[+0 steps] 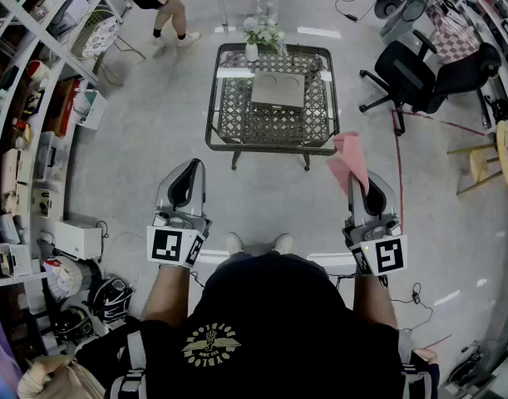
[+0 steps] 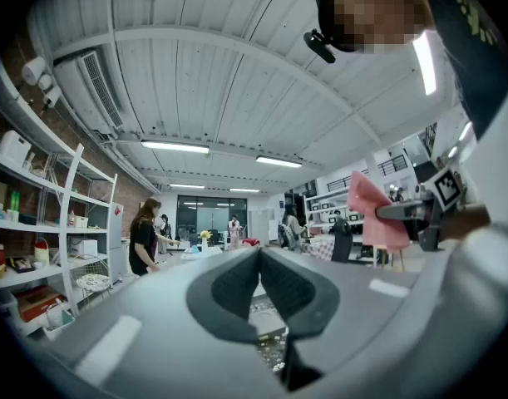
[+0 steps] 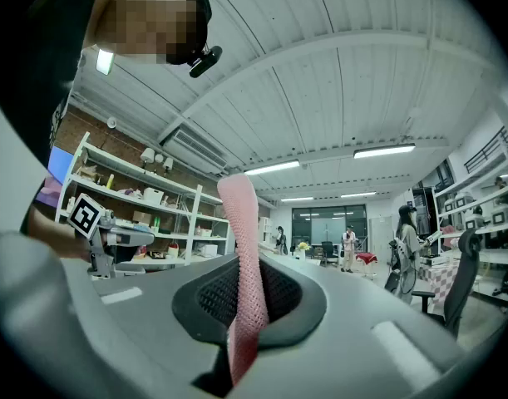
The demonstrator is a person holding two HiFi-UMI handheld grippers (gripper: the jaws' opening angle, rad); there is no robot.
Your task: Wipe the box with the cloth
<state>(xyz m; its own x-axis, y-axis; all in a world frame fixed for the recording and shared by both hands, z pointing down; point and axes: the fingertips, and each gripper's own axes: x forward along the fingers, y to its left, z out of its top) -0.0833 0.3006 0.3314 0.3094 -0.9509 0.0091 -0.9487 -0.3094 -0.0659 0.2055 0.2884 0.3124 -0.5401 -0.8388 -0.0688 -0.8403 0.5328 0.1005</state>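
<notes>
Fingers [image 3: 280, 296] of my right gripper [image 1: 359, 191] clamp the pink cloth [image 1: 348, 160], raised ready for wiping; left gripper [image 1: 187, 177] closed, empty. Box [image 1: 278, 90] on counter [image 1: 224, 127], 12 o'clock, well apart.

Place: lab/workshop | cues: stocked shelving [image 1: 21, 140], office chair [image 1: 411, 73], ceiling strip lights [image 2: 175, 146] (bare concrete floor [image 1: 154, 140])

Ceiling strip lights [image 2: 175, 146] are lighting the room brightly and evenly. Both gripper views are bending toward black corners, and the left gripper [image 2: 260, 256] is blurring up close.
</notes>
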